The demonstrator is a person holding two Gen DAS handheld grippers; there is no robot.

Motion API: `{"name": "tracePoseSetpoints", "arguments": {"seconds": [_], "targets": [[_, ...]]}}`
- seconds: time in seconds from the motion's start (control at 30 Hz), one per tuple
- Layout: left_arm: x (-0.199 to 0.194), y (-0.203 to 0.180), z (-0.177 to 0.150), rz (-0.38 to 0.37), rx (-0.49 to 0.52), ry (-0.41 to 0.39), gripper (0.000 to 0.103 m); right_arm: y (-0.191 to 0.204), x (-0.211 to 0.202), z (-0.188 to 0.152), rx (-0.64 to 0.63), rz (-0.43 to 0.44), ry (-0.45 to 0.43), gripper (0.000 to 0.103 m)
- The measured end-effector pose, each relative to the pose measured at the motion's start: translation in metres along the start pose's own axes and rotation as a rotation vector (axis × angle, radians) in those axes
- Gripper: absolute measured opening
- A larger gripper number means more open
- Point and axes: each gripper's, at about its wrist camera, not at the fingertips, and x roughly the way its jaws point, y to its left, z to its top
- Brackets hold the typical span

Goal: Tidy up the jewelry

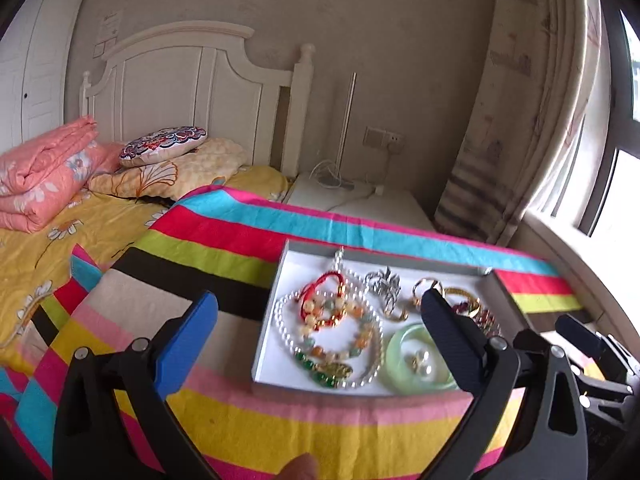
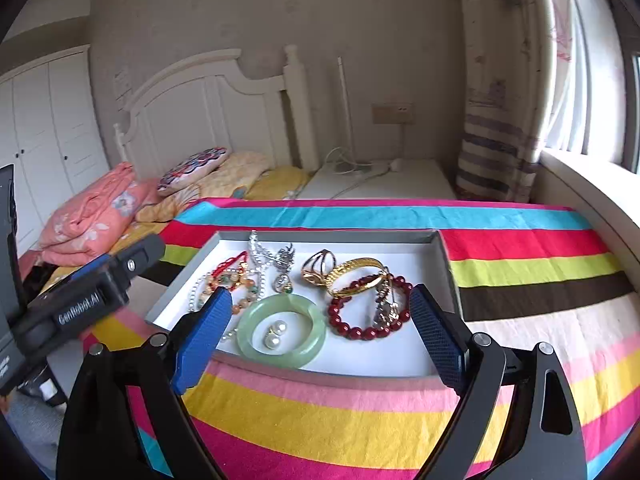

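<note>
The left tool points forward and slightly downward with its two fingers spread wide and nothing pressed between them, its blue pad standing left of the tray and its dark finger over the tray's right half. The right tool slopes down the same way, fingers parted and gripping nothing, straddling the near part of the tray. In the left wrist view a fingertip shows at the bottom edge, below the tray.

Striped cloth, bed pillows, curtain
</note>
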Motion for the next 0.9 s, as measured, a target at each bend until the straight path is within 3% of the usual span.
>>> {"name": "tracePoseSetpoints", "arguments": {"seconds": [0.3, 0.5, 0.9], "targets": [[-0.003, 0.002, -0.017, -0.031, 0.032, 0.036, 0.101, -0.009, 0.007, -0.021, 0.054, -0.062, 0.029, 0.086], [-0.008, -0.014, -0.026, -0.051, 0.117, 0.045, 0.101, -0.009, 0.007, -0.022, 0.05, -0.081, 0.049, 0.086], [0.015, -0.01, -0.025, -0.078, 0.101, 0.124, 0.101, -0.009, 0.035, -0.018, 0.043, -0.146, 0.139, 0.086]]}}
